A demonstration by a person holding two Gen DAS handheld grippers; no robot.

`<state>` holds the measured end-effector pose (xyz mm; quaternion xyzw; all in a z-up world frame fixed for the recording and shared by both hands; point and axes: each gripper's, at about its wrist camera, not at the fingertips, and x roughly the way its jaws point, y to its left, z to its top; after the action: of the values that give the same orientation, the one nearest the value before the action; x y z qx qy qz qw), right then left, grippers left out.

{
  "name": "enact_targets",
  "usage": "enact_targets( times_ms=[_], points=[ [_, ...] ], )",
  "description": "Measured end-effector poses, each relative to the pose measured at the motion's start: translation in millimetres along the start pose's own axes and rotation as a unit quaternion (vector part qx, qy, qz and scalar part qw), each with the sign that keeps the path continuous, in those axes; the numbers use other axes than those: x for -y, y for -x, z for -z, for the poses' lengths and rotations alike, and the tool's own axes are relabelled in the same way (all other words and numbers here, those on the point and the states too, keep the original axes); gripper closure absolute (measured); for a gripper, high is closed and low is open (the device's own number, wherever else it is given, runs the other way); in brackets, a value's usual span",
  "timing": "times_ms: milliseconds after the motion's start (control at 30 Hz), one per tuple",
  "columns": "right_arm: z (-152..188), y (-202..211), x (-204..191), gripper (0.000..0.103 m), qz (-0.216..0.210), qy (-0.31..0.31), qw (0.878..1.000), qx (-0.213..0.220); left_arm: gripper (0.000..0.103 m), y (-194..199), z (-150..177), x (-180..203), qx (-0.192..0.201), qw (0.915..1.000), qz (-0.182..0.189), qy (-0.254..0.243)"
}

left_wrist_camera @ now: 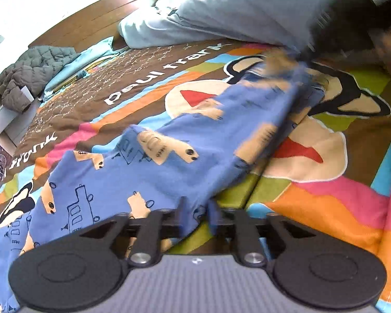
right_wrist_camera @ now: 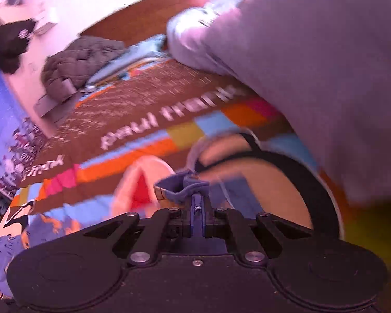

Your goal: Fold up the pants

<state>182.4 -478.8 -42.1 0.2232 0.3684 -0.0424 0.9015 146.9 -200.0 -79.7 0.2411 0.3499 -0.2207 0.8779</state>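
My right gripper [right_wrist_camera: 196,195] clenches a bunched edge of the blue pants [left_wrist_camera: 153,167], which stretch across the frame's middle on the bedspread [left_wrist_camera: 325,203]; my left gripper [left_wrist_camera: 195,208] stands released around their hem.

The pants [left_wrist_camera: 148,172] are soft matt blue cloth with printed tan patches. The bedspread [left_wrist_camera: 325,208] beneath is matt woven cloth, brightly printed. The left tongs [left_wrist_camera: 195,216] and right tongs [right_wrist_camera: 196,203] are matt black plastic with shiny metal rivets. The headboard [left_wrist_camera: 91,18] is smooth brown wood; the jacket [left_wrist_camera: 31,70] is quilted grey cloth.
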Motion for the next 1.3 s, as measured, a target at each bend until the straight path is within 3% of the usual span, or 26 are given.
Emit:
enact_targets(
  times_ms=[33, 67, 133, 233, 333, 367, 400, 567, 700, 767, 833, 933, 1000, 1067, 1133, 1300],
  points=[
    [8.2, -0.1, 11.3, 0.099, 0.001, -0.014, 1.0, -0.004, 0.042, 1.5, -0.4, -4.2, 0.0, 0.9999, -0.007, 0.01],
    [15.6, -0.5, 20.3, 0.099, 0.003, -0.025, 1.0, -0.005, 0.034, 2.9, -1.7, -7.1, -0.002, 0.9997, -0.017, 0.019],
    [28.8, -1.6, 34.0, 0.098, -0.005, -0.042, 0.999, -0.003, 0.034, 5.2, -5.3, -11.5, -0.012, 0.9993, -0.021, 0.027],
    [44.3, -3.9, 45.9, 0.088, -0.024, -0.056, 0.998, 0.003, 0.034, 3.7, -23.0, -13.4, -0.009, 0.9994, -0.027, 0.021],
    [50.1, -3.1, 64.1, 0.069, -0.045, -0.112, 0.993, 0.008, 0.028, -9.5, -59.3, -5.4, 0.008, 0.9996, -0.026, -0.001],
    [51.6, -2.5, 70.2, 0.055, -0.052, -0.131, 0.99, 0.012, 0.025, -15.0, -73.9, -2.7, 0.016, 0.9997, -0.017, -0.005],
    [53.3, -2.8, 75.3, 0.051, -0.055, -0.147, 0.988, 0.013, 0.022, -21.0, -86.7, -0.8, 0.025, 0.9997, 0.001, -0.006],
    [53.3, -6.3, 85.8, 0.05, -0.093, -0.174, 0.98, 0.007, 0.011, -48.2, -154.3, -1.1, 0.018, 0.9953, 0.093, 0.019],
    [52.3, -3.3, 84.0, 0.049, -0.108, -0.169, 0.98, 0.014, 0.015, -78.3, -191.1, 3.7, -0.015, 0.9894, 0.143, 0.024],
    [52.5, 5.8, 81.9, 0.049, -0.107, -0.161, 0.98, 0.039, 0.03, -102.8, -208.4, 6.2, -0.083, 0.9772, 0.191, 0.041],
    [52.7, 11.5, 81.1, 0.049, -0.109, -0.156, 0.98, 0.05, 0.04, -121.8, -220.0, 2.7, -0.145, 0.9533, 0.237, 0.118],
    [50.4, 3.9, 76.9, 0.05, -0.115, -0.145, 0.982, 0.026, 0.039, -135.6, -234.6, 0.8, -0.178, 0.9204, 0.279, 0.208],
    [49.0, -2.5, 73.0, 0.053, -0.104, -0.138, 0.985, 0.007, 0.035, -141.2, -244.2, 9.3, -0.19, 0.9218, 0.267, 0.207],
    [49.3, -6.2, 73.4, 0.06, -0.096, -0.141, 0.985, -0.003, 0.034, -148.1, -253.5, 24.5, -0.207, 0.9363, 0.222, 0.176],
    [50.1, -8.2, 76.2, 0.067, -0.086, -0.152, 0.985, -0.007, 0.034, -156.6, -257.8, 38.2, -0.229, 0.9427, 0.187, 0.156],
    [51.9, -12.0, 80.3, 0.068, -0.08, -0.162, 0.983, -0.015, 0.035, -175.6, -255.0, 54.0, -0.261, 0.9335, 0.16, 0.187]
  ],
)
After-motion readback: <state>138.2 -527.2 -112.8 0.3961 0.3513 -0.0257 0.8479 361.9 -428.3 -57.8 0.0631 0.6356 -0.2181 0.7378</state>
